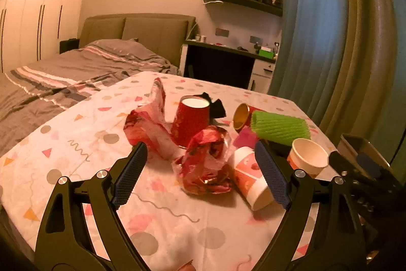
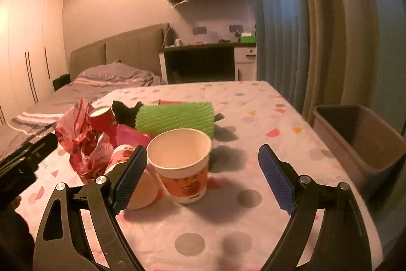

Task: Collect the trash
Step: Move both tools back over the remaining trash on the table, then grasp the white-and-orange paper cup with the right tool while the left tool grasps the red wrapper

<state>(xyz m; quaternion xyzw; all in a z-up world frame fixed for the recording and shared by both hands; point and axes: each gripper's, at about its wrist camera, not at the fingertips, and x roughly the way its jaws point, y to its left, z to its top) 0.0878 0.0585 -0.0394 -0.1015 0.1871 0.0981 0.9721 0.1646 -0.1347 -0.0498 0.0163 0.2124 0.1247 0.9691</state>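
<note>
Left wrist view: the left gripper is held wide open and empty; a crumpled red wrapper lies just ahead between its jaws. A tipped cup lies against the right finger, its long axis running toward the camera.

Right wrist view: the right gripper, likewise spread and empty, is faced by an upright paper cup, nearer its left finger. A green foam sleeve lies crosswise beyond; a bin stands off right.

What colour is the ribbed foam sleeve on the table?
Bright green foam sleeve; clearest in the right wrist view.
</note>
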